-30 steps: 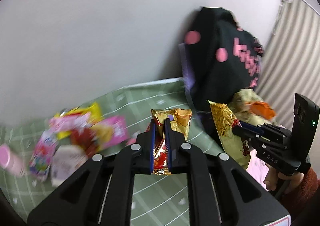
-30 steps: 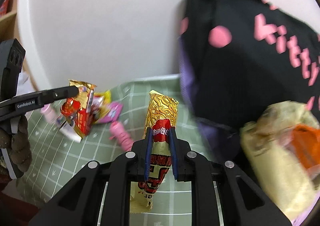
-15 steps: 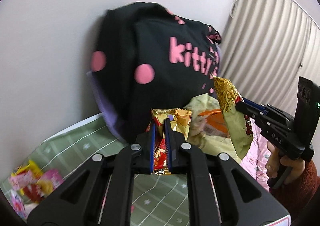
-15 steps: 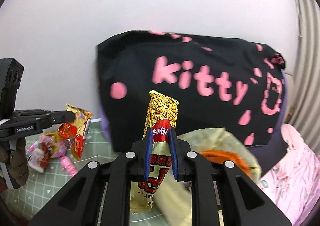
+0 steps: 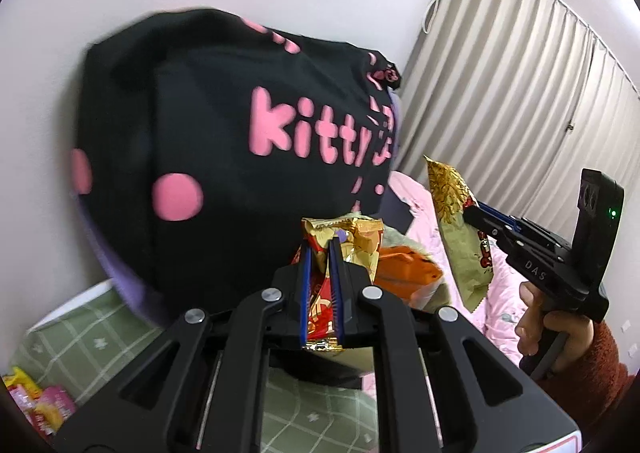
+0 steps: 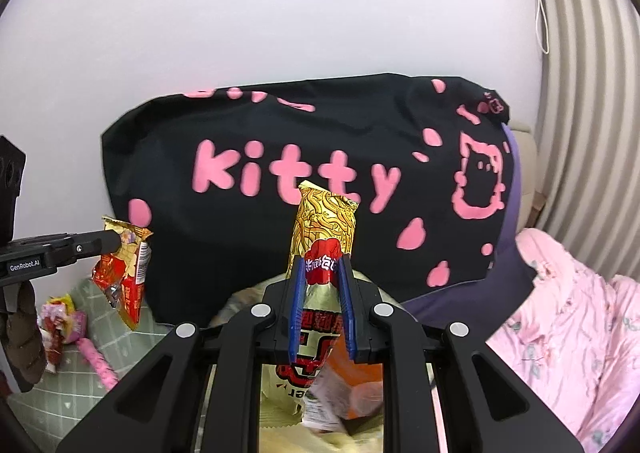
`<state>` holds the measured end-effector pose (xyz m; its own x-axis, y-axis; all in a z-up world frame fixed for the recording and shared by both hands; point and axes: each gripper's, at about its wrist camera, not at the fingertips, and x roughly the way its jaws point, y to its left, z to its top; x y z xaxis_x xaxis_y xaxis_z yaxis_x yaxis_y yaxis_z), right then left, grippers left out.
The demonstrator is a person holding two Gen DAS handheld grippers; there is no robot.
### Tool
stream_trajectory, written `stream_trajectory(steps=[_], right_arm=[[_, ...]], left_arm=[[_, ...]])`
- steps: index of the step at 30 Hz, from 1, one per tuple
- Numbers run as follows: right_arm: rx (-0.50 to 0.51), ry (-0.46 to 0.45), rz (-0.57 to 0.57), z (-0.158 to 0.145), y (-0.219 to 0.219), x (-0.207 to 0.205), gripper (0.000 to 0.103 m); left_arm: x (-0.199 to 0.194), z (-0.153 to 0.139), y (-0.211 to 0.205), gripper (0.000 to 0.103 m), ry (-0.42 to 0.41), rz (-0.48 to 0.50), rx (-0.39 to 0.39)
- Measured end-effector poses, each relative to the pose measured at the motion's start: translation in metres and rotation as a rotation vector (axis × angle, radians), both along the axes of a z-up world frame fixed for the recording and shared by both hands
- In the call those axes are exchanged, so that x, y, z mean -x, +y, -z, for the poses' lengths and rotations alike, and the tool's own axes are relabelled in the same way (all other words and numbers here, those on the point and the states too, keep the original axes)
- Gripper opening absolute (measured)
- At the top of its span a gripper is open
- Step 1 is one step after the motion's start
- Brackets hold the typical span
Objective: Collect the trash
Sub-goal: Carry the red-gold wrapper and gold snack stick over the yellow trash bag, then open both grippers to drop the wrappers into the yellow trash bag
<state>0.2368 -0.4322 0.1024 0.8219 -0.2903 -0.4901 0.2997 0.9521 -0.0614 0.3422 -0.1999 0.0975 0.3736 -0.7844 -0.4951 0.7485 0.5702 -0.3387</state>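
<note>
Nearest, the left tongs (image 5: pixel 320 285) stay clamped on a crumpled red-and-gold foil snack wrapper (image 5: pixel 352 237), and the right tongs (image 6: pixel 320 309) on a long gold noodle-print packet with a red label (image 6: pixel 324 229). Over the last second both have swung away from the loose pink and yellow wrappers (image 6: pixel 60 313) on the green checked bed cover (image 5: pixel 72 341) to a yellowish plastic bag holding orange trash (image 5: pixel 404 273), so I judge the drop is next. Behind it leans a black cushion lettered "kitty" in pink (image 6: pixel 296 173); the handles read "GenRobot.AI" and "DAS".
</note>
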Motion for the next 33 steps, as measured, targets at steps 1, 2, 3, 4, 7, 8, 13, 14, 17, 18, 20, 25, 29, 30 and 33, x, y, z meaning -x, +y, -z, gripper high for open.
stream_trajectory(steps=[1,2,3,4,7,8,13,14,17,18,20,25,29,30,33], right_arm=[[0.008,0.003,0.007,0.000,-0.003,0.001,0.017],[0.014,0.005,0.016,0.001,-0.007,0.001,0.017],[0.017,0.008,0.025,0.002,-0.011,0.002,0.017],[0.018,0.010,0.031,0.002,-0.014,0.002,0.017],[0.024,0.016,0.054,0.003,-0.025,0.005,0.017],[0.024,0.018,0.058,0.003,-0.028,0.006,0.017],[-0.004,0.021,0.057,0.014,-0.042,0.007,0.017],[-0.011,0.027,0.055,0.018,-0.044,0.005,0.017],[-0.050,0.034,0.031,0.033,-0.046,-0.004,0.017],[-0.060,0.033,0.017,0.036,-0.046,-0.006,0.017],[-0.081,0.033,-0.032,0.048,-0.042,-0.012,0.017],[-0.108,0.087,-0.088,0.073,-0.035,-0.020,0.017],[-0.133,0.134,-0.114,0.085,-0.033,-0.021,0.017],[-0.135,0.144,-0.115,0.086,-0.033,-0.021,0.017],[-0.154,0.184,-0.119,0.093,-0.033,-0.022,0.017]], left_arm=[[0.000,0.002,-0.008,0.008,0.010,0.013,0.001],[0.000,0.006,-0.021,0.008,0.023,0.035,0.001],[0.001,0.009,-0.032,0.008,0.028,0.047,-0.003],[0.000,0.012,-0.041,0.008,0.032,0.061,-0.007],[0.001,0.024,-0.081,0.008,0.043,0.111,-0.038],[0.000,0.030,-0.095,0.008,0.040,0.118,-0.064],[-0.002,0.049,-0.116,0.008,0.046,0.124,-0.132],[-0.003,0.051,-0.117,0.008,0.047,0.122,-0.138],[-0.009,0.055,-0.111,0.008,0.056,0.112,-0.138],[-0.013,0.057,-0.109,0.008,0.066,0.107,-0.132],[-0.018,0.059,-0.106,0.008,0.089,0.101,-0.119],[-0.026,0.066,-0.107,0.008,0.108,0.094,-0.126],[-0.030,0.072,-0.113,0.009,0.131,0.102,-0.118],[-0.033,0.073,-0.114,0.009,0.139,0.102,-0.114],[-0.035,0.073,-0.117,0.010,0.168,0.117,-0.099]])
